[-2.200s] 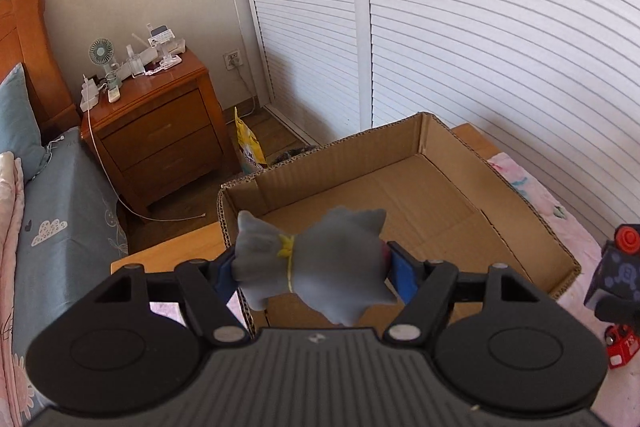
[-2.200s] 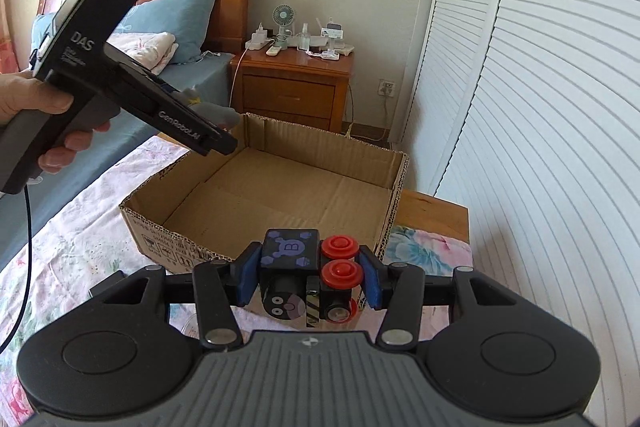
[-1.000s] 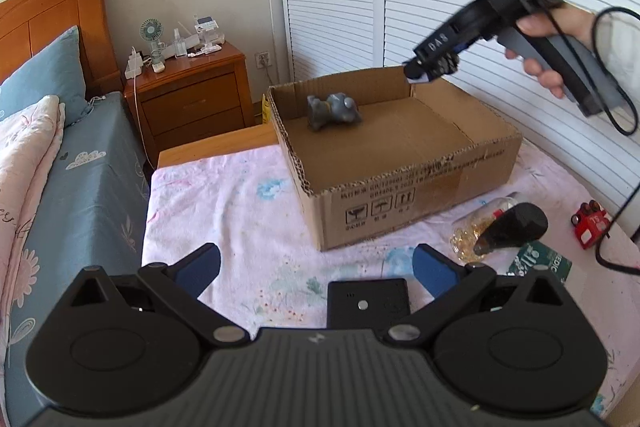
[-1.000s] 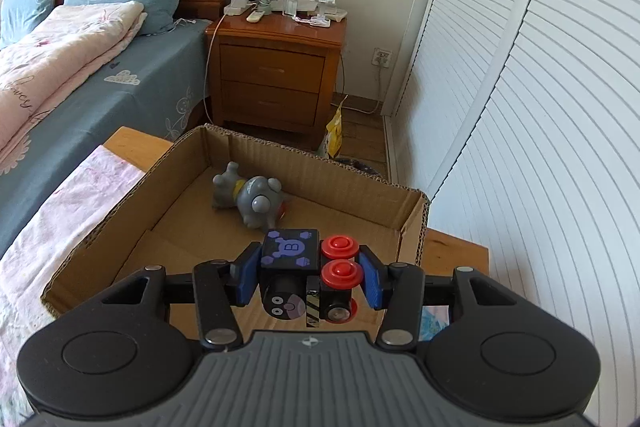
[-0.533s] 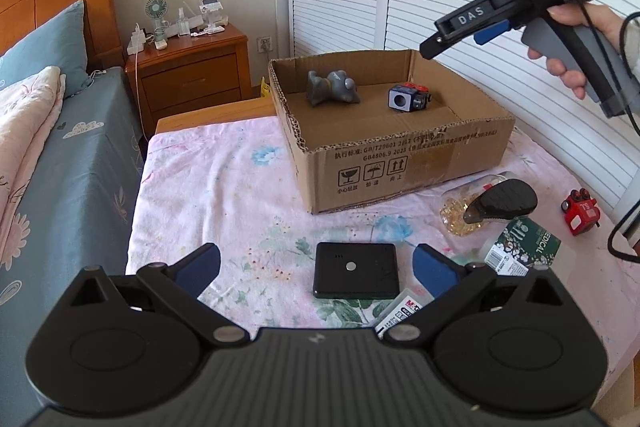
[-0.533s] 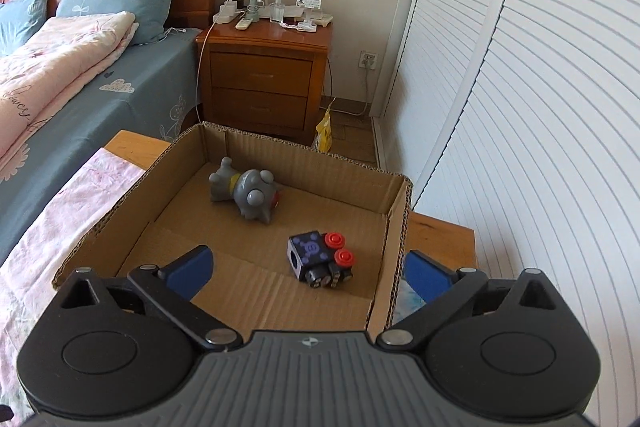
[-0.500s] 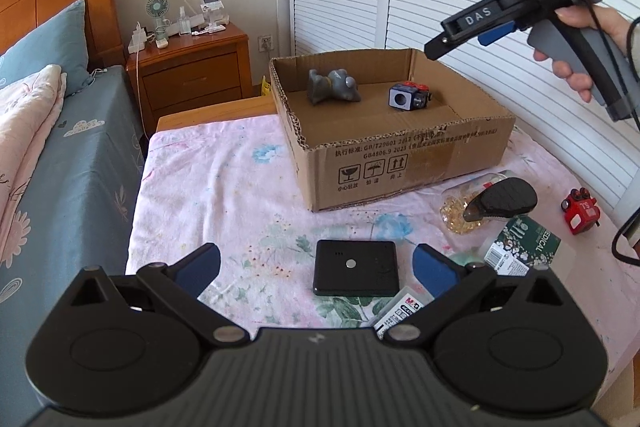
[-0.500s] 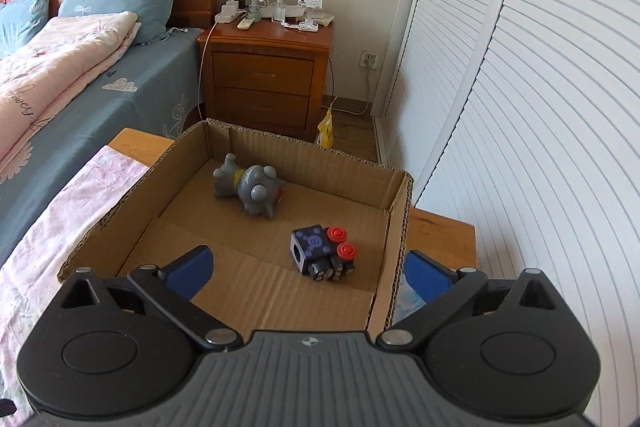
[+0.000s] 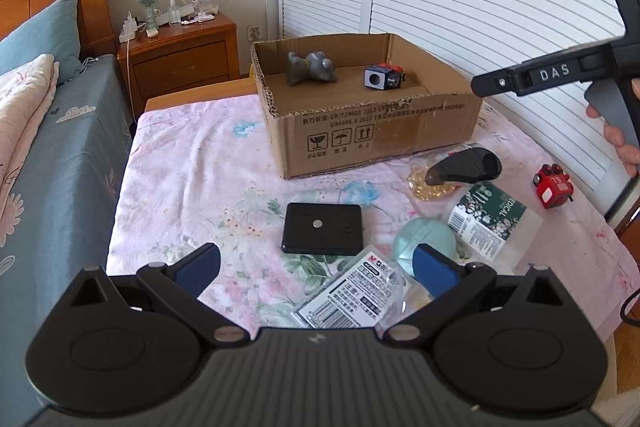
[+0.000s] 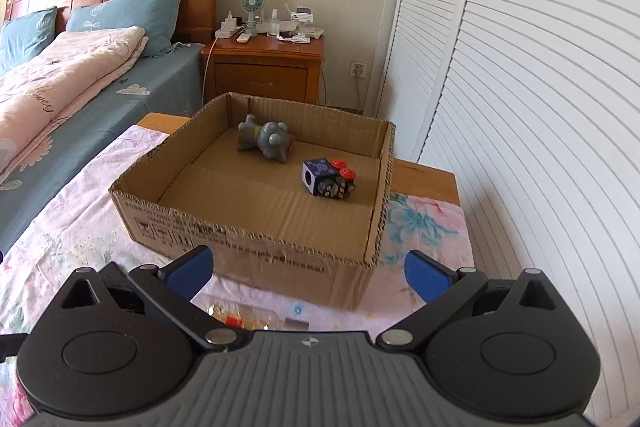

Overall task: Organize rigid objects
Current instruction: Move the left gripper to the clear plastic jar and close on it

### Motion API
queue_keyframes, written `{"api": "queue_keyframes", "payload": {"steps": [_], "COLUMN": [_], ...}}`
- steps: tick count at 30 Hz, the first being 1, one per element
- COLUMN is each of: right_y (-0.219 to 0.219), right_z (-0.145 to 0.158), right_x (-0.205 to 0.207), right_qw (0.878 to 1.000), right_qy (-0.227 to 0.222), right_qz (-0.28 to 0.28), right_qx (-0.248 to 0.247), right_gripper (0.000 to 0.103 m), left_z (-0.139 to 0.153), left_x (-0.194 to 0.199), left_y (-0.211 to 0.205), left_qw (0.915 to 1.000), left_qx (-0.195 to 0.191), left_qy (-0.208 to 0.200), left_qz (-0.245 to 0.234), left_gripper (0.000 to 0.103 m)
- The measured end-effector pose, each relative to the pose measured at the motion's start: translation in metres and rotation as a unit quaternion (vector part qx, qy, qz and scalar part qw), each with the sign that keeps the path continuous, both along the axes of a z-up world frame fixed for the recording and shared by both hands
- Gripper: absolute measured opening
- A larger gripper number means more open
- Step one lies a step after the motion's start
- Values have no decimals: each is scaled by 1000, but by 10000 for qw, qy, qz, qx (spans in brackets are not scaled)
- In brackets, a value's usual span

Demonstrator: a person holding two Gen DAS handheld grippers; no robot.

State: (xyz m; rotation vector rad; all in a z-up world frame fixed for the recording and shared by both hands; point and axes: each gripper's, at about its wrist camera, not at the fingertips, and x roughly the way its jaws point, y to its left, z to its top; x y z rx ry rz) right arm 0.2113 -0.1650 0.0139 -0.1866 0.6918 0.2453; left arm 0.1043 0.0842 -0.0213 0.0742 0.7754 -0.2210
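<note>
Left gripper: held wide apart, empty, over the floral sheet.
Right gripper: spread wide, empty.
Near surface: black square device, packets, red toy.
Cardboard box: grey animal figure and dark cube toy are contained, apart.
Beyond: nightstand, louvred doors.

Both toys now in box.
</note>
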Motion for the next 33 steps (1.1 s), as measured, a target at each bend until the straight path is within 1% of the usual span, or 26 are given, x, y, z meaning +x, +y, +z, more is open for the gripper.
{"api": "queue_keyframes", "payload": {"steps": [2,5,10,14,16,19,21,24,28,33], "right_y": [-9,-26,-61,-81,-84,-81,-77,-75,-77,-79], "right_z": [-8,-19,-45,-71,-81,-94,-99,-106,-108,-109], "right_x": [-15,-34,-60,-71,-74,-77,-78,-78,-78,-83], "right_qw": [9999,9991,9959,9909,9895,9893,9901,9899,9903,9917], "right_qy": [-42,-50,147,487,620,706,721,800,752,604], "right_qz": [-140,-415,-881,-1203,-1247,-1261,-1201,-1168,-1156,-1118], "right_qx": [-65,-104,140,352,396,183,64,72,162,196], "right_gripper": [103,103,103,103,103,103,103,103,103,103], "left_z": [0,-3,-9,-14,-17,-23,-25,-27,-28,-31], "left_x": [-5,-14,-23,-29,-31,-32,-32,-31,-29,-25], "left_y": [-2,-7,-20,-32,-38,-47,-52,-60,-71,-89], "left_qw": [10000,9998,9987,9961,9946,9929,9923,9920,9919,9918], "left_qx": [-16,-65,-81,-163,-127,50,105,151,193,453], "left_qy": [11,57,178,288,379,488,513,506,460,341], "left_qz": [-12,-167,-480,-823,-953,-1081,-1125,-1144,-1164,-1147], "left_gripper": [102,102,102,102,102,102,102,102,102,101]}}
